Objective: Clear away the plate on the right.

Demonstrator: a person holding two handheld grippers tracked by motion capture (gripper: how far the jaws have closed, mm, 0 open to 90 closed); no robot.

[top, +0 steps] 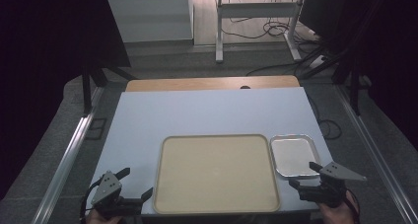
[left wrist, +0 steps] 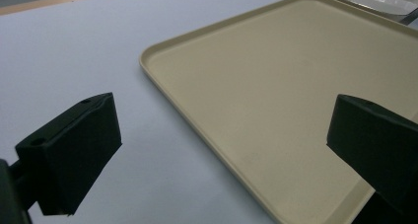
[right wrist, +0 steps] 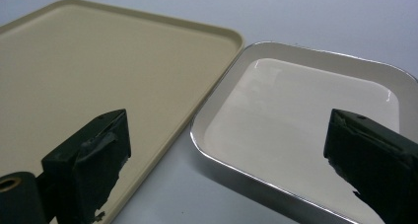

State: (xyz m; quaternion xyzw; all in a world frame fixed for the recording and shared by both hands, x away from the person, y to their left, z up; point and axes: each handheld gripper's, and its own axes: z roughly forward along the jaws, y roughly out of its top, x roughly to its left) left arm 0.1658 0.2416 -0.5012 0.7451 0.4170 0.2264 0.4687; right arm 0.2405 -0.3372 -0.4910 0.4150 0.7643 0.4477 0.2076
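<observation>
Small shiny metal tray (top: 294,156) sits on the pale blue desk (top: 207,113), just ahead of the right gripper (top: 305,173), jaws wide apart. Left gripper (top: 134,183), jaws apart too, is nearer the big flat beige plastic tray (top: 215,172), so right hand's closest to the metal one.

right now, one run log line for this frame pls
left tool: open, idle | right tool: open, near metal tray | beige tray: empty, centre | nothing held

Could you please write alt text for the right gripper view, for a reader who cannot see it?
The open right claw hovers over the near corner of a shiny metal tray. A larger beige tray lies beside it, a narrow gap apart, on a pale blue table.
</observation>
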